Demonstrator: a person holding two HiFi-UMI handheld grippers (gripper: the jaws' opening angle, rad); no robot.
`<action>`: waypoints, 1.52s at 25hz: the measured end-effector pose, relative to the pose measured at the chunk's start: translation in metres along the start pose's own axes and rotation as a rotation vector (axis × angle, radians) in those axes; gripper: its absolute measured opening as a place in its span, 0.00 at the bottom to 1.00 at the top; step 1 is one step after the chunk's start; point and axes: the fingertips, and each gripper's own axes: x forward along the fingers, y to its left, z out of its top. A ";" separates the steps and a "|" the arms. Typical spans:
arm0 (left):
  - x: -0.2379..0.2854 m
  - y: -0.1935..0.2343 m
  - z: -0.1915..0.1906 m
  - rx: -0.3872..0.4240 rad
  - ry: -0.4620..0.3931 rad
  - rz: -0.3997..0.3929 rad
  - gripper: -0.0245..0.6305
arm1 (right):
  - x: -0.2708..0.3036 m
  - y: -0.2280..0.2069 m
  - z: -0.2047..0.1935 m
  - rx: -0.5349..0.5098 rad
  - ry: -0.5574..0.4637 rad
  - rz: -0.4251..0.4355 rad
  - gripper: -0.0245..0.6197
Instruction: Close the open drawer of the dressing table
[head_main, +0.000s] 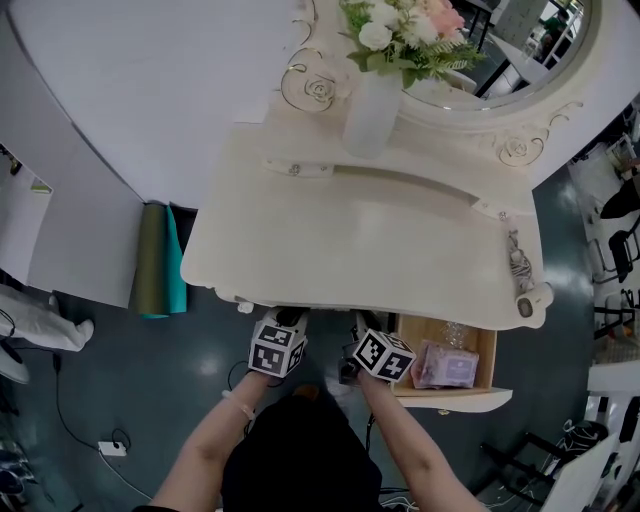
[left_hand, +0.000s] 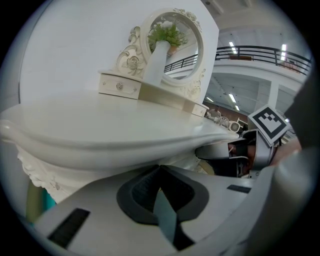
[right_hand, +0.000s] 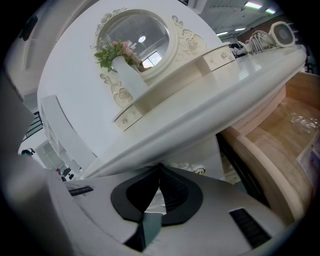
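Head view: the dressing table (head_main: 360, 240) fills the middle, its cream top bare apart from a white vase (head_main: 370, 110) of flowers (head_main: 405, 30) at the back, in front of the oval mirror (head_main: 520, 50), and a hair dryer (head_main: 530, 300) at the table's right edge. The drawer (head_main: 455, 400) stands pulled out from under the table's right front, its wooden inside showing, with a purple packet (head_main: 445, 365) lying in it. The left gripper (head_main: 288, 318) and the right gripper (head_main: 360, 322) sit side by side at the table's front edge, just left of the drawer, tips tucked under the overhang. Green and teal rolls (head_main: 160, 260) stand by the table's left side. Left gripper view: its jaws are pressed together with nothing between them, pointing just beneath the table's rim; a small upper drawer (left_hand: 119, 86) shows on the table's back ledge, and the other gripper's marker cube (left_hand: 270, 125) is off to the right. Right gripper view: its jaws likewise meet at the tips, empty, under the rim, with the open drawer to their right and some clear wrapping (right_hand: 300, 122) inside it.
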 end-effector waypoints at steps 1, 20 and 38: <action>0.000 -0.001 0.000 -0.005 -0.002 -0.002 0.07 | -0.001 0.000 0.000 0.008 -0.002 0.002 0.08; -0.048 -0.069 -0.024 -0.054 -0.043 -0.156 0.06 | -0.076 0.034 -0.030 0.135 -0.049 0.058 0.08; -0.129 -0.175 0.042 0.190 -0.242 -0.314 0.06 | -0.201 0.073 0.034 -0.075 -0.348 0.060 0.08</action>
